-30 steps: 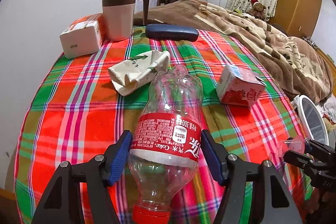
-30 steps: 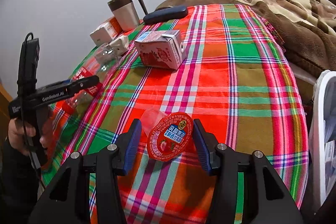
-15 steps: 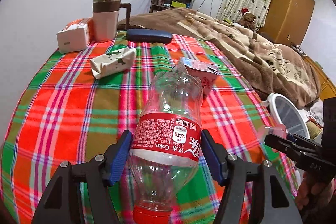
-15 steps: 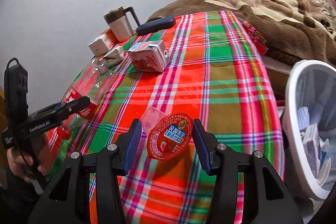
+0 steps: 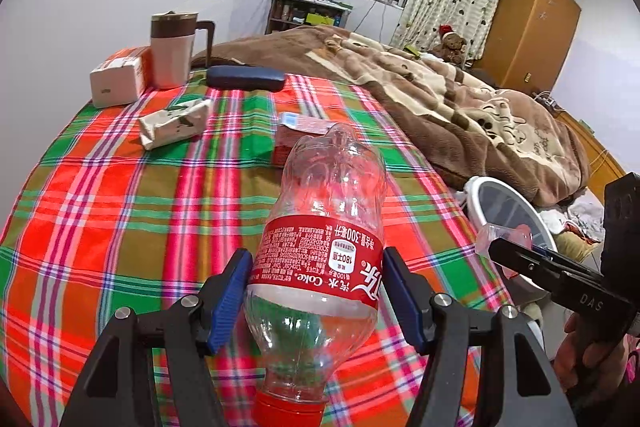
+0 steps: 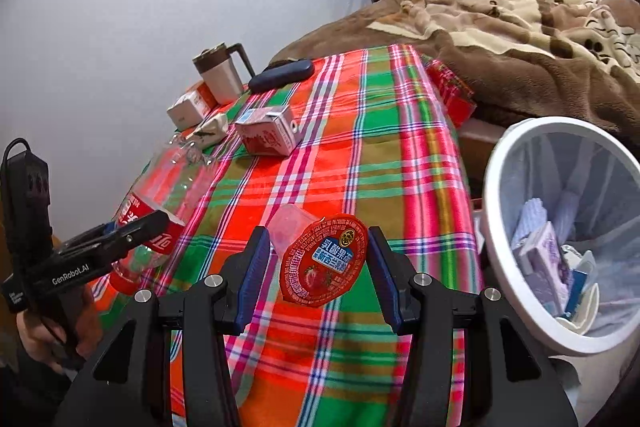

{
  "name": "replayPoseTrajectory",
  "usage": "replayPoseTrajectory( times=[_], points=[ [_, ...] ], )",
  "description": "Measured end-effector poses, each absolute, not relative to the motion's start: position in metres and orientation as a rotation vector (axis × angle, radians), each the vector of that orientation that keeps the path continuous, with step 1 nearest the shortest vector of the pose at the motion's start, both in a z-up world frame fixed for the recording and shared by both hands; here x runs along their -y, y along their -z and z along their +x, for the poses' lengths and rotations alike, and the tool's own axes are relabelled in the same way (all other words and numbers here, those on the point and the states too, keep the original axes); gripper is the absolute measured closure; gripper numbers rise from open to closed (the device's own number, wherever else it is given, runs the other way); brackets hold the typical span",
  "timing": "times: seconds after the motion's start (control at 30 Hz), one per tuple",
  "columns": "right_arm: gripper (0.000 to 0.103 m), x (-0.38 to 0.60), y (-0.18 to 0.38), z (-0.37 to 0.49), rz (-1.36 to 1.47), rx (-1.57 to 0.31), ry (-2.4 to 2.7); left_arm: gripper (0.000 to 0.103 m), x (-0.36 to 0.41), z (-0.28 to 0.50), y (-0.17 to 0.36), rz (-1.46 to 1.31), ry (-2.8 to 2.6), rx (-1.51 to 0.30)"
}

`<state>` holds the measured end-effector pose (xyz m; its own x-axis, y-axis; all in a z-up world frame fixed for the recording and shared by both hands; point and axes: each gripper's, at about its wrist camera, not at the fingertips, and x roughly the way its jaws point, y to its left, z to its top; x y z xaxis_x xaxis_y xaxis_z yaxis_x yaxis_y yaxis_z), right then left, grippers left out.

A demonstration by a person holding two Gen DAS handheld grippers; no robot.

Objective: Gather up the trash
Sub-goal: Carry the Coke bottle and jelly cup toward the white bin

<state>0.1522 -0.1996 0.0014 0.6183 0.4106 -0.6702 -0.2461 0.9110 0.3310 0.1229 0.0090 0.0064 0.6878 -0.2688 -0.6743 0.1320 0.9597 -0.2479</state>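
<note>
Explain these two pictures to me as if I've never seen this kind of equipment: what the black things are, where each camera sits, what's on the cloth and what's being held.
No robot here: a person holds hand-operated black tongs in each hand, each with a camera looking along its two fingers.

The left camera shows the left tongs clamped on an empty clear plastic cola bottle with a red label.

The right camera shows the right tongs gripping a small clear jelly cup with a red foil lid, beside a white round bin that already holds rubbish.

On the red and green plaid cloth lie a pink carton, a crumpled paper wrapper, a white and orange box, a lidded mug and a dark blue case.
</note>
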Motion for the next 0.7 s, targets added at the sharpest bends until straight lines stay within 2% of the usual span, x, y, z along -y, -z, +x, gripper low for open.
replayPoseTrajectory(
  times=[0.7],
  points=[
    [0.052,0.269,-0.013,0.138,0.272,-0.756,-0.207,0.037,0.076,0.129,-0.018,-0.114,0.405,-0.776]
  ],
)
